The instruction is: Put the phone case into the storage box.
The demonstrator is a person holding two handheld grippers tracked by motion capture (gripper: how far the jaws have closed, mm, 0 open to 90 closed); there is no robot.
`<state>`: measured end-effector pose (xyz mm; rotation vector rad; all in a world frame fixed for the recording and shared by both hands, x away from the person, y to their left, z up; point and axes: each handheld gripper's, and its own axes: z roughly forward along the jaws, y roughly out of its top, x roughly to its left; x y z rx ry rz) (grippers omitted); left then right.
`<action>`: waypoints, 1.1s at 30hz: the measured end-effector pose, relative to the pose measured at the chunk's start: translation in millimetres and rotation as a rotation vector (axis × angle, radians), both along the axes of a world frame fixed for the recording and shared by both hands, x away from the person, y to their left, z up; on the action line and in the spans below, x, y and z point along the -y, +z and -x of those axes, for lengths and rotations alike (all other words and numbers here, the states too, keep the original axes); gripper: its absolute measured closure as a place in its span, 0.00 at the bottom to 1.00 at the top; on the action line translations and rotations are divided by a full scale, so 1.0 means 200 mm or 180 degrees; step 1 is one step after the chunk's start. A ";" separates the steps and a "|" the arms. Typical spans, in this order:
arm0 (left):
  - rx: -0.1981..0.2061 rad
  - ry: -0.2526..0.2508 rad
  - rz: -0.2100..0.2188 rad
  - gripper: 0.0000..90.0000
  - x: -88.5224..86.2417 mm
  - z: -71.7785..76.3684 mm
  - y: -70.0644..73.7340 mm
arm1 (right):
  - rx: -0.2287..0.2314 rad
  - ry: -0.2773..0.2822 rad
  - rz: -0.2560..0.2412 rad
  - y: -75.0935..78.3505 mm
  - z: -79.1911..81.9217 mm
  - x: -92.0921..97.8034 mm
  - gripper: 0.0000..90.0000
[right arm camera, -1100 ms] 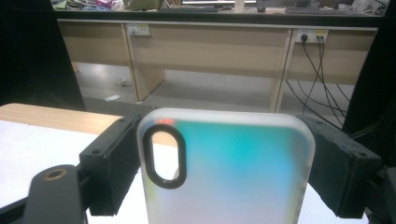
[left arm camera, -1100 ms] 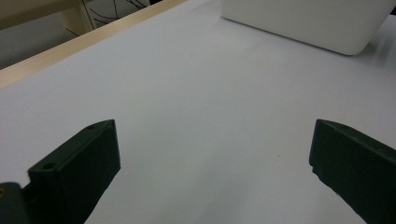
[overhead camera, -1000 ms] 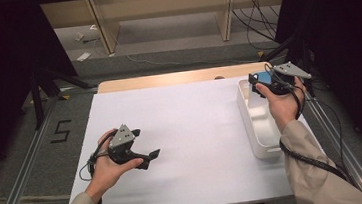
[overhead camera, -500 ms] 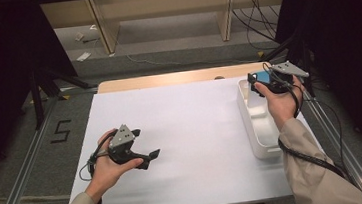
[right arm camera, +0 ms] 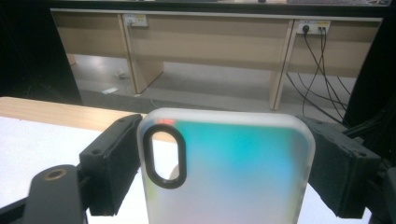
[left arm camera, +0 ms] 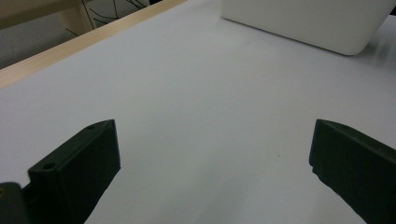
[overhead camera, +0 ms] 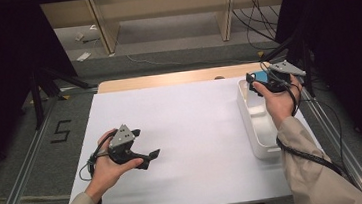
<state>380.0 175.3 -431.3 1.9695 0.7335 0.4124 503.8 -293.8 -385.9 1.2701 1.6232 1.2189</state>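
Between the right tool's [right arm camera: 224, 168] jaws, phone case [right arm camera: 229, 172], above white bin [overhead camera: 256, 120]

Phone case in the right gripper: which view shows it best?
The right gripper view. There the phone case stands large between the right gripper's jaws, its translucent teal back and oval camera cut-out plain. The high view gives just a small blue patch at that gripper, above the white bin.

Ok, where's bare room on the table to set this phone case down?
The white sheet lies bare between the left tool and the tray, also behind that tool up to the wooden edge. The right side is crowded: tray, right tool holding the case.
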 end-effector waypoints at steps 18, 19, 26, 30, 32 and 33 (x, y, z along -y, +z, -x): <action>-0.0003 -0.0004 0.0002 0.01 0.00 0.00 0.00 | -0.0024 -0.0034 0.0012 0.00 -0.04 0.00 0.21; -0.0004 -0.0003 0.0003 0.01 0.00 0.00 0.00 | -0.0029 -0.0040 0.0011 0.00 -0.04 0.00 0.21; -0.0004 -0.0006 -0.0001 0.01 0.00 0.00 0.00 | -0.0054 -0.0051 0.0020 -0.01 -0.06 0.00 0.21; -0.0005 -0.0005 0.0000 0.01 0.00 0.00 0.00 | -0.0065 -0.0051 0.0028 -0.01 -0.07 -0.01 0.21; -0.0002 -0.0003 0.0003 0.01 0.00 0.00 0.00 | -0.0061 -0.0056 0.0028 -0.01 -0.07 -0.01 0.21; -0.0001 -0.0003 0.0002 0.01 0.00 0.00 0.00 | -0.0067 -0.0058 0.0025 -0.01 -0.08 -0.01 0.21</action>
